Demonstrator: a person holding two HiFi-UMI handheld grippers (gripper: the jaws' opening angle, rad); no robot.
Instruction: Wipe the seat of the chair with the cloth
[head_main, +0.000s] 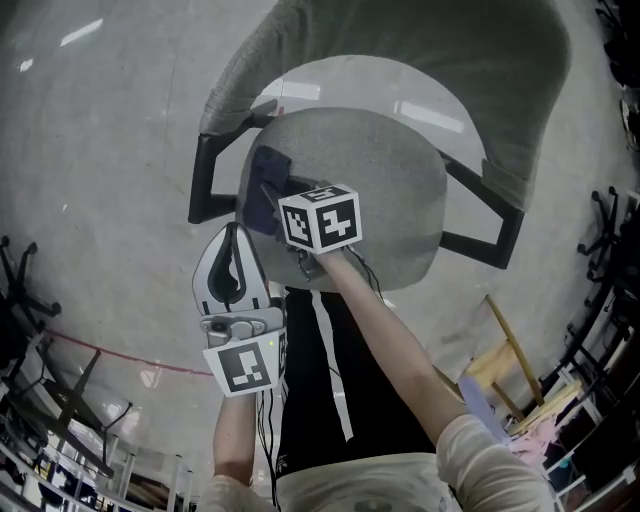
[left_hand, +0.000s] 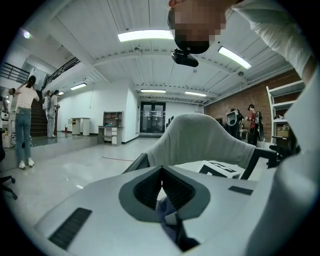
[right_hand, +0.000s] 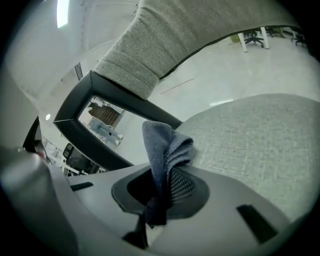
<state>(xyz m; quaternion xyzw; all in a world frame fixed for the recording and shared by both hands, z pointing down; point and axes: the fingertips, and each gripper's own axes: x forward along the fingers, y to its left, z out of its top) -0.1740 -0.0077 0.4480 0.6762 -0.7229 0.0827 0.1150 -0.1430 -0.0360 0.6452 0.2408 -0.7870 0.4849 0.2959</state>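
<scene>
One chair (head_main: 400, 60), one cloth (right_hand: 162, 150), two grippers. Your right gripper (right_hand: 160, 186) is clamped on the cloth at the seat (right_hand: 250, 135) edge. Your left gripper (left_hand: 161, 172) has its jaws together.

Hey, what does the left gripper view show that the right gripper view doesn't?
Only the left gripper view: the left gripper, jaws together, and people standing by a staircase across the hall. Only the right gripper view: the right gripper shut on the crumpled blue-grey cloth, over the grey woven chair seat. Both: the chair's grey fabric backrest and black armrest frame.
</scene>
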